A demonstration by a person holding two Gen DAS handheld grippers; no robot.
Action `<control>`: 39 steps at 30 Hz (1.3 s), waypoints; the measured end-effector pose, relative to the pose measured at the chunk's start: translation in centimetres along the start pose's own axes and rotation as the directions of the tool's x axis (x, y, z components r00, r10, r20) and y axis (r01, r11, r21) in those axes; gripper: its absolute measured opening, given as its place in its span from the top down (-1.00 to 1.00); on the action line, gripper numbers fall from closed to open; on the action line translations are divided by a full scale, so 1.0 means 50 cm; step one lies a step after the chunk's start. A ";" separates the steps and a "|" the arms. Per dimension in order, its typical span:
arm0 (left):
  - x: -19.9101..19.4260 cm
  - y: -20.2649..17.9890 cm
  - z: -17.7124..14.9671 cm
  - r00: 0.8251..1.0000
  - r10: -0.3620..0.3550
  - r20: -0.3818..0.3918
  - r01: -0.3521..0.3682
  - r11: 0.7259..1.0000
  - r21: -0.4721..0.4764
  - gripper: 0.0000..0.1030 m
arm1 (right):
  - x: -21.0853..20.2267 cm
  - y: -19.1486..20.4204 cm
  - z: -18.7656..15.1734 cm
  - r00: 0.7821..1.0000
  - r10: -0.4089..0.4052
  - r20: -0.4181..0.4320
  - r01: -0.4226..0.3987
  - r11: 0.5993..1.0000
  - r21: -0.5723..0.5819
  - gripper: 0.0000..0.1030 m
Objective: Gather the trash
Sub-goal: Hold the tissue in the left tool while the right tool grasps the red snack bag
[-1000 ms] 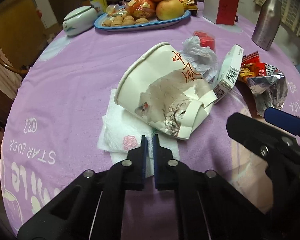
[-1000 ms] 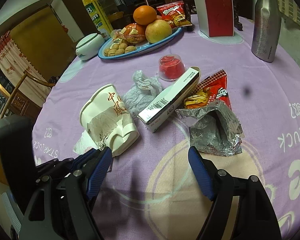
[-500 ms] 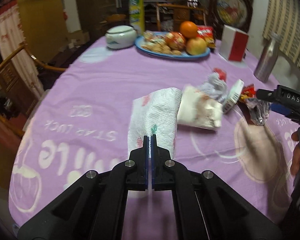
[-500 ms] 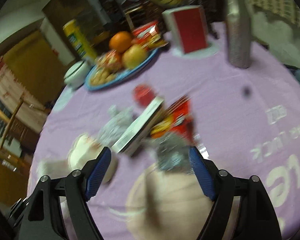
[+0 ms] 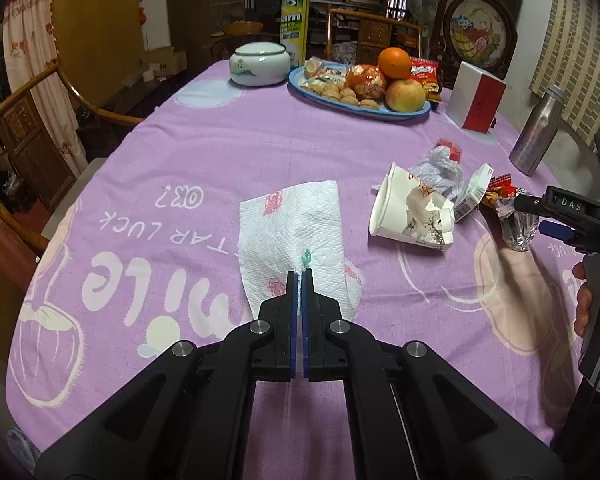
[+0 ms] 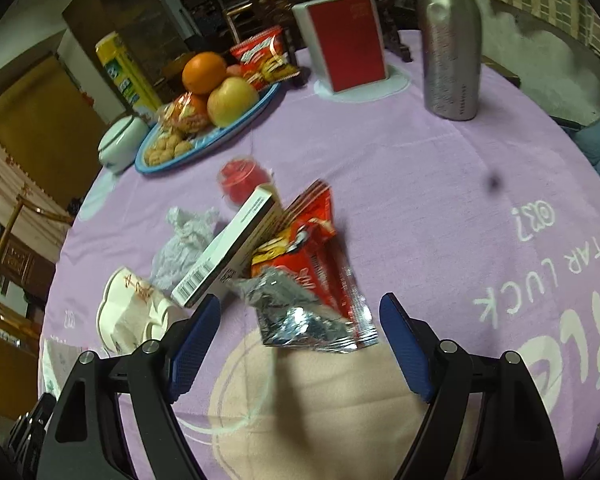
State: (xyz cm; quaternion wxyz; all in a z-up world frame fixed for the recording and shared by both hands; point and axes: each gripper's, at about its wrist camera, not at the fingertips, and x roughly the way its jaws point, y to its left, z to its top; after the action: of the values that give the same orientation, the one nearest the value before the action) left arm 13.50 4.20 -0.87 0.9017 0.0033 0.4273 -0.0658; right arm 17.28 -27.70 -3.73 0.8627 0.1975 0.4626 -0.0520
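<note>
My left gripper (image 5: pixel 300 276) is shut on the near edge of a white paper napkin (image 5: pixel 296 232) with pink flowers, which hangs lifted and spread above the purple cloth. To its right lies a crushed paper cup (image 5: pixel 410 216) on its side, next to a crumpled plastic wrap (image 5: pixel 440 168), a small white carton (image 5: pixel 474 192) and a torn red and silver snack bag (image 5: pixel 514 216). My right gripper (image 6: pixel 300 334) stands open just short of the snack bag (image 6: pixel 312 292), nothing between its fingers. The carton (image 6: pixel 236 248), cup (image 6: pixel 132 312) and plastic wrap (image 6: pixel 184 240) lie left of it.
A blue plate (image 5: pixel 380 110) of fruit and snacks, a white lidded jar (image 5: pixel 260 64), a red and white box (image 5: pixel 478 102), a steel bottle (image 6: pixel 450 40) and a small red cup (image 6: pixel 242 178) stand at the far side. Wooden chairs (image 5: pixel 28 120) ring the table's left edge.
My left gripper pulled the napkin out from under the cup, back and up, and the cup rolled right. My right gripper swung nearer the snack bag.
</note>
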 end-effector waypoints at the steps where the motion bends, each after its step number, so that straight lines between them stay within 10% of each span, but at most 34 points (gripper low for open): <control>1: 0.005 0.000 0.000 1.000 -0.007 -0.010 0.007 1.000 -0.005 0.95 | 0.012 0.006 0.000 1.000 -0.001 -0.010 0.001 1.000 -0.008 -0.57; 5: 0.013 -0.009 -0.001 1.000 -0.018 -0.024 0.017 1.000 -0.004 0.95 | 0.039 0.018 0.003 1.000 -0.009 -0.008 0.009 1.000 -0.028 -0.47; 15: -0.019 -0.013 -0.014 1.000 -0.021 -0.001 0.021 1.000 -0.005 0.95 | 0.042 -0.008 0.009 1.000 -0.005 0.019 0.004 1.000 0.011 0.60; 25: -0.114 0.008 -0.039 0.997 -0.001 0.079 0.003 1.000 -0.019 0.95 | -0.117 0.008 -0.034 0.972 0.090 0.215 -0.097 0.995 0.022 0.64; 39: -0.239 0.056 -0.097 0.985 0.013 0.173 -0.002 0.998 -0.062 0.95 | -0.163 0.228 -0.190 0.924 0.383 -0.012 -0.370 0.885 -0.283 0.64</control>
State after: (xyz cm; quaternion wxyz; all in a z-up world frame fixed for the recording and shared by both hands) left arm 2.62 8.67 5.11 0.9354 -0.0286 0.3491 -0.0491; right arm 8.38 -14.33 1.57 0.8856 0.1583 0.3986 0.1780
